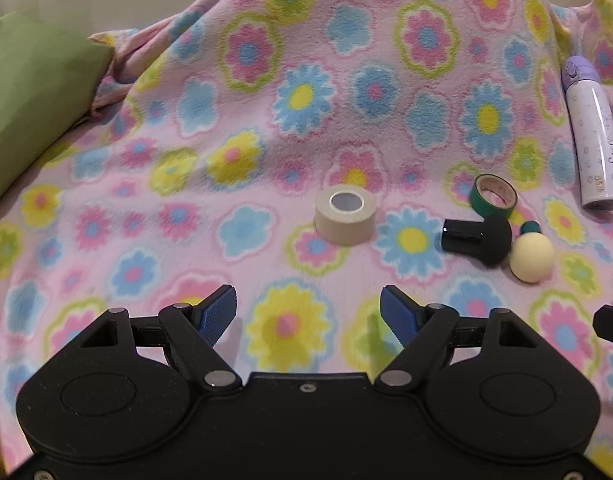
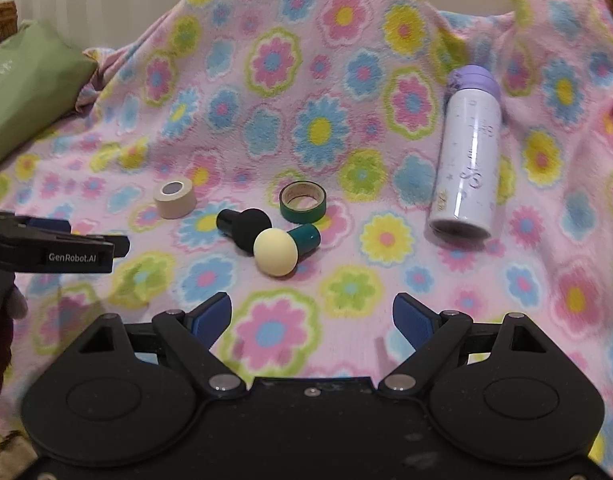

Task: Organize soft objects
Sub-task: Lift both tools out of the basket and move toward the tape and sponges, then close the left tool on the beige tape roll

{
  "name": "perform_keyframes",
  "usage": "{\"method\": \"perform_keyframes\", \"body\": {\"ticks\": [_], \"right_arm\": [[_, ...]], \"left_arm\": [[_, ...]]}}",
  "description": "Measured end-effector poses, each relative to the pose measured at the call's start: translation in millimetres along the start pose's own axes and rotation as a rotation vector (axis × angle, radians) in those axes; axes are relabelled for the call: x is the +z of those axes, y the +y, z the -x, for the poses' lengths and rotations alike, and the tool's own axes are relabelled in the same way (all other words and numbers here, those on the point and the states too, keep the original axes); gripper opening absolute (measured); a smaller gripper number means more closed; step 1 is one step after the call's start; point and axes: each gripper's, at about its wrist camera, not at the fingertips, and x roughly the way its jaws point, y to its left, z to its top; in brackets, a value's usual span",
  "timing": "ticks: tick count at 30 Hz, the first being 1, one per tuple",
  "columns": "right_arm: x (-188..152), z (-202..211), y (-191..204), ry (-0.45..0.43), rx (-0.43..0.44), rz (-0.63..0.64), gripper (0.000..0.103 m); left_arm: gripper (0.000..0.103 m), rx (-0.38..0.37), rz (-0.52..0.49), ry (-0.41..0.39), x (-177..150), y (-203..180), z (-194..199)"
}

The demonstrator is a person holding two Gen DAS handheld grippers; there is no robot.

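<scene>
Spread over a soft surface, a pink flowered fleece blanket (image 2: 306, 80) carries every loose item in view. The left gripper (image 1: 308, 312) hangs above it with its blue-padded jaws apart and nothing between them; a beige tape roll (image 1: 345, 220) stands on end on the blanket straight ahead of it, well clear of the pads. The right gripper (image 2: 311, 318) also has its jaws spread wide and empty, with only blanket showing in the gap.

Ahead of the right gripper lies a small cluster: a cream foam ball on a teal handle (image 2: 276, 257), touching a black foam ball on a dark handle (image 2: 248, 231) just to its left, and a green tape roll (image 2: 302, 202) lying just behind them. In the right wrist view the beige tape roll sits apart to the left of this cluster. A white bottle with a purple cap (image 2: 466, 160) lies on its side to the right, cap pointing away. A green cushion (image 1: 30, 100) rests at the blanket's far left edge. From the right wrist view the side of the left gripper shows at the left edge.
</scene>
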Motion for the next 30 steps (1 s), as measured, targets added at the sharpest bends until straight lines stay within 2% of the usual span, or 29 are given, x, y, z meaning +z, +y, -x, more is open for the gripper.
{"method": "perform_keyframes", "body": {"ticks": [5, 7, 8, 9, 14, 24, 28, 30], "right_arm": [[2, -26, -1, -0.019, 0.011, 0.032, 0.088], [2, -37, -4, -0.015, 0.023, 0.023, 0.088], [2, -41, -6, -0.013, 0.029, 0.016, 0.088], [2, -45, -7, -0.013, 0.035, 0.008, 0.088], [-2, -59, -8, -0.005, 0.044, 0.003, 0.088], [-5, -67, -9, 0.009, 0.06, -0.014, 0.088], [-5, -67, -9, 0.007, 0.061, -0.02, 0.089], [-5, -66, -10, 0.006, 0.062, -0.021, 0.089]], "left_arm": [[0.077, 0.002, -0.044, -0.014, 6, -6, -21], [0.083, -0.014, -0.042, -0.011, 8, -7, -28], [0.091, -0.021, -0.034, -0.013, 9, -7, -30], [0.093, -0.028, -0.022, -0.022, 11, -6, -32], [0.093, -0.046, 0.005, -0.034, 18, -7, -42], [0.096, -0.058, -0.046, -0.063, 30, -20, -64], [0.095, -0.063, -0.029, -0.065, 33, -20, -73], [0.088, -0.079, -0.012, -0.063, 34, -17, -77]]}}
